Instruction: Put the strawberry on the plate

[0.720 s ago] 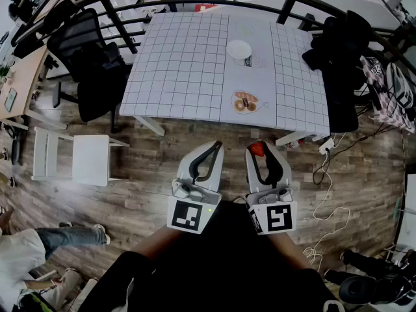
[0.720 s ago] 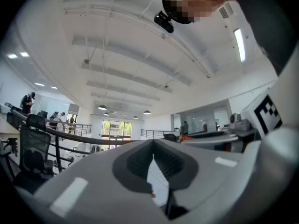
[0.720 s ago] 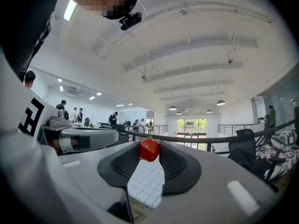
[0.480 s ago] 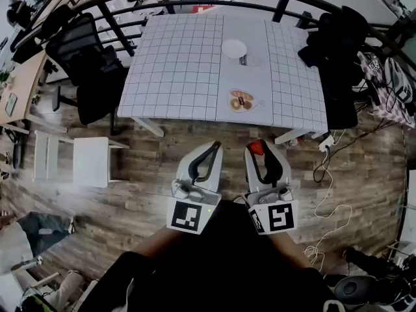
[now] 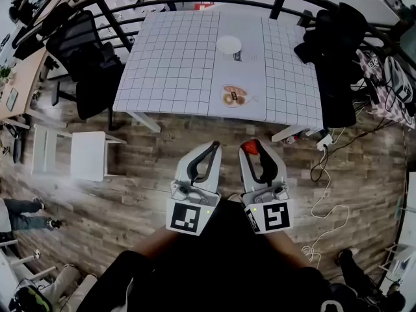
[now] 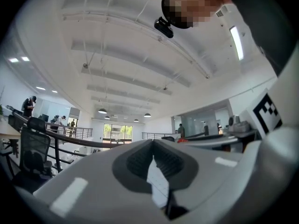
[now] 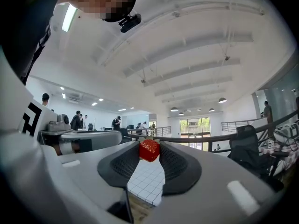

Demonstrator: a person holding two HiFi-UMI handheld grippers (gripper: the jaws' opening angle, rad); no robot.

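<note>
Strawberry point(image 7: 149, 150), red, knobbly, pinched in right hand-held gripper's point(image 5: 251, 149) ribbed pads point(image 7: 127, 165); left hand-held gripper point(image 6: 153, 145) pressed together.

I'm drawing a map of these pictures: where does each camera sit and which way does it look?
Head view: on the person's head, looking steeply down at floor and table; shows both arms, left hand-held gripper, right hand-held gripper.
Left gripper view: on the left hand-held gripper, looking level along its shut jaws; person's head above.
Right gripper view: on the right hand-held gripper, looking level along jaws holding the strawberry; head above.
Shared: head and right gripper views both show strawberry and table.
</note>
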